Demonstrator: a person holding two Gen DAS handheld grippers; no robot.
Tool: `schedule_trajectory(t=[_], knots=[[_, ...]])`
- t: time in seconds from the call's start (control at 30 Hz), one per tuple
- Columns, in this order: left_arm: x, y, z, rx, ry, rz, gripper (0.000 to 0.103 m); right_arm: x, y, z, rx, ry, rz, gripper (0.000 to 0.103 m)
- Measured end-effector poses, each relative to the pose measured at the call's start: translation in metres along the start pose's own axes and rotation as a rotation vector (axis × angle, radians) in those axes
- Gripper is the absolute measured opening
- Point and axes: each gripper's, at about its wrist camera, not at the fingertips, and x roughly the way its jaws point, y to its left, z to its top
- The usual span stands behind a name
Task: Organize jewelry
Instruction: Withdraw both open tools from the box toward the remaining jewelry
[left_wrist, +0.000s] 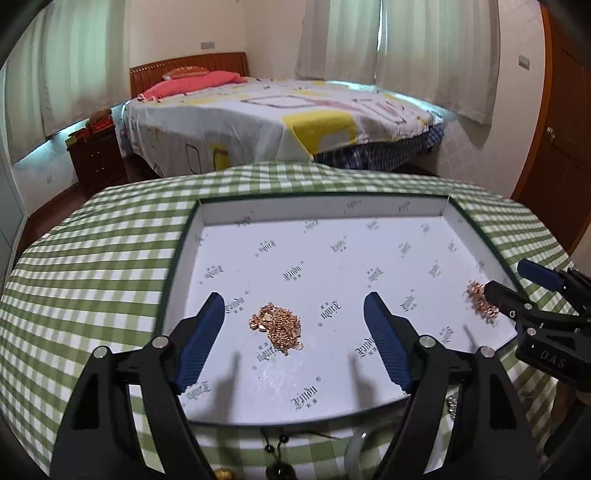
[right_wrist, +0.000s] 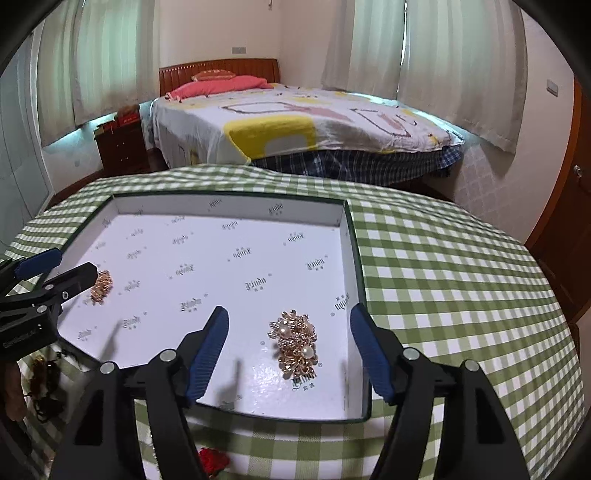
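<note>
- Left wrist view: the left tongs (left_wrist: 293, 334) stand wide with nothing gripped; the gold chain (left_wrist: 277, 326) lies heaped on the box (left_wrist: 321, 208) floor between and just beyond their blue pads (left_wrist: 201, 341), touching neither
- The right tongs (left_wrist: 517, 284) come in from the right edge, over the box's right rim
- Right wrist view: the right tongs (right_wrist: 290, 350) are spread wide and empty; the pearl brooch (right_wrist: 295, 341) lies on the box (right_wrist: 229, 205) floor between their pads (right_wrist: 207, 354), nearer the right one, clear of both
- The left tongs (right_wrist: 68, 267) reach in from the left, the chain (right_wrist: 101, 288) just beside their tip
- The box sits on the checked worktop (right_wrist: 443, 266), under both tongs
</note>
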Motion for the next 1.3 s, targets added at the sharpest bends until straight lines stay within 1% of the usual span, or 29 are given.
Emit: schedule_trajectory(t=[0.1, 0.27, 0.33, 0.43, 0.6, 0.7, 0.83, 1.03, 1.3], knots=[[-0.018, 0.003, -0.002, -0.015, -0.028, 0.0, 0.077, -0.014, 0.003, -0.001, 0.009, -0.022, 0.006, 0.068], [-0.053, 0.005, -0.011, -0.014, -0.094, 0.031, 0.078, -0.039, 0.009, -0.011, 0.03, -0.052, 0.014, 0.07], [-0.068, 0.006, -0.018, -0.017, -0.115, 0.05, 0.078, -0.049, 0.013, -0.019, 0.023, -0.061, 0.007, 0.07], [-0.085, 0.007, -0.03, -0.022, -0.128, 0.06, 0.078, -0.062, 0.019, -0.034, 0.016, -0.067, 0.003, 0.07], [-0.111, 0.01, -0.052, -0.044, -0.152, 0.076, 0.078, -0.079, 0.026, -0.058, 0.029, -0.066, 0.02, 0.07], [-0.123, 0.013, -0.065, -0.06, -0.149, 0.077, 0.078, -0.085, 0.033, -0.073, 0.022, -0.065, 0.024, 0.07], [-0.133, 0.015, -0.082, -0.059, -0.138, 0.094, 0.078, -0.088, 0.038, -0.091, 0.026, -0.043, 0.043, 0.07], [-0.141, 0.019, -0.109, -0.088, -0.122, 0.111, 0.078, -0.089, 0.051, -0.112, 0.033, -0.018, 0.079, 0.075], [-0.146, 0.022, -0.13, -0.102, -0.122, 0.129, 0.079, -0.085, 0.073, -0.122, -0.017, -0.012, 0.087, 0.079]])
